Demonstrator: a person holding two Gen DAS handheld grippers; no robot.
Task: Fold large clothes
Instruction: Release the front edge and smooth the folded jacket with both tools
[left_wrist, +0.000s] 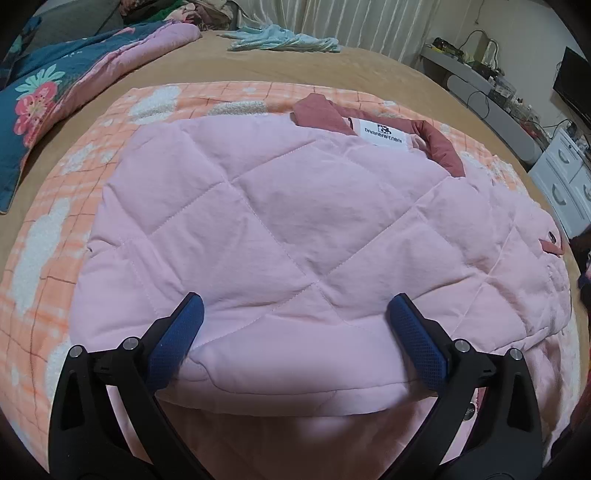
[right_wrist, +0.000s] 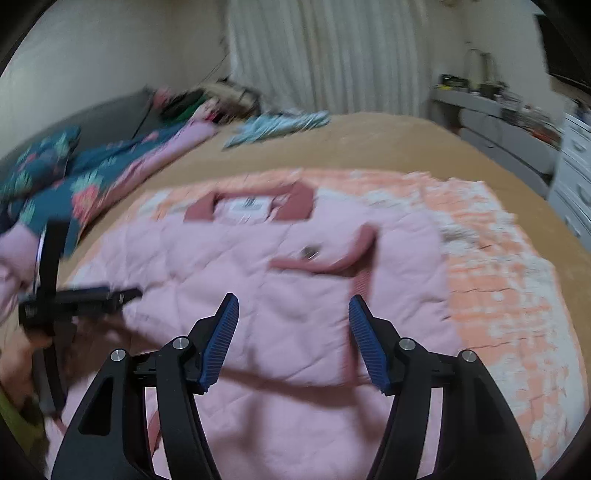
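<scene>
The padded jacket (left_wrist: 280, 221) looks soft, bulky and light; take the folded hem between the left gripper (left_wrist: 295, 332)'s released jaws, the right gripper (right_wrist: 293, 339) released too.

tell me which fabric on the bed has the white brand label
The pink quilted jacket, label below its dark pink collar; the floral quilt and checked blanket show none.

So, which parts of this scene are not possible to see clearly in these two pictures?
- Pink quilted padded jacket: near hem cut off by the bottom edge, both views.
- White neck label: text blurred by motion, right wrist view.
- Grey side shelf: its items too small, left wrist view.
</scene>
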